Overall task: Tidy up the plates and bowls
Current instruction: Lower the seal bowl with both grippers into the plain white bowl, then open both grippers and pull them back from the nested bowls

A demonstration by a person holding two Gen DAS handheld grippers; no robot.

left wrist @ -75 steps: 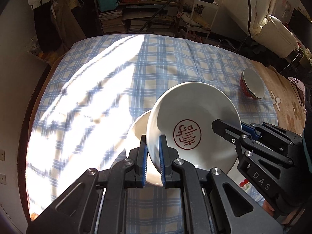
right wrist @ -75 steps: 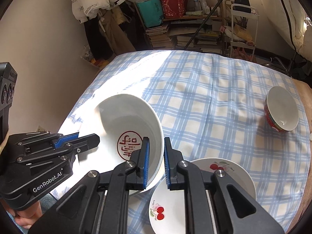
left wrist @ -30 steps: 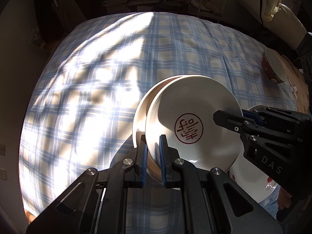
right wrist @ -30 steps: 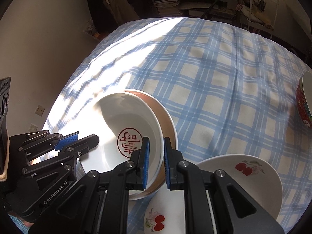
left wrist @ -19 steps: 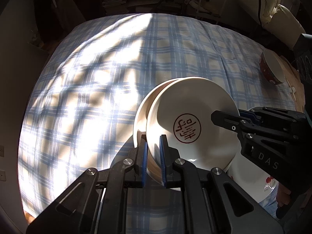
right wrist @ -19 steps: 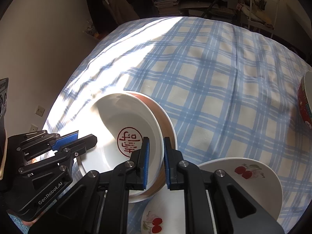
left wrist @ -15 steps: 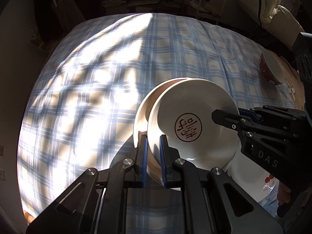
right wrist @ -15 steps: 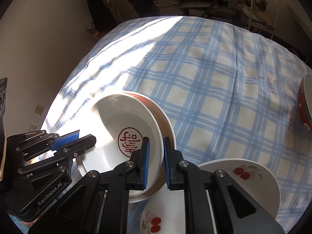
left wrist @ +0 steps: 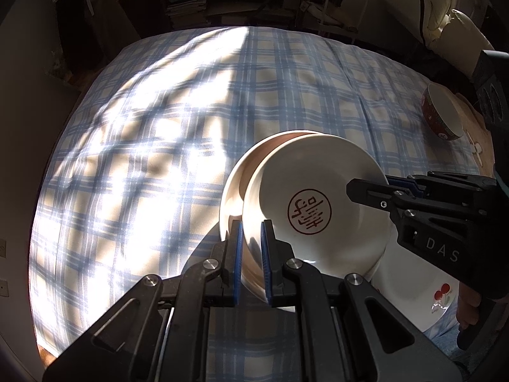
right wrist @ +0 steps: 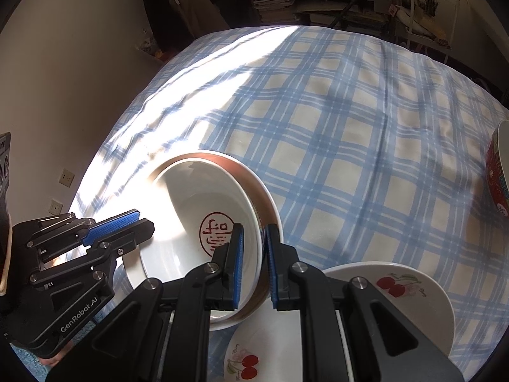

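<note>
Though glossy, round ceramic bowl [left wrist: 315,210]

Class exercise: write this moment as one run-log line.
left gripper: shut on rim | right gripper: shut on opposite rim | held: white red-stamped bowl | under it: brown-rimmed plate

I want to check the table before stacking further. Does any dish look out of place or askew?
Yes. The red bowl lies tipped on its side near the right edge of the checked tablecloth, far from the other dishes. No chips or spills show.
</note>
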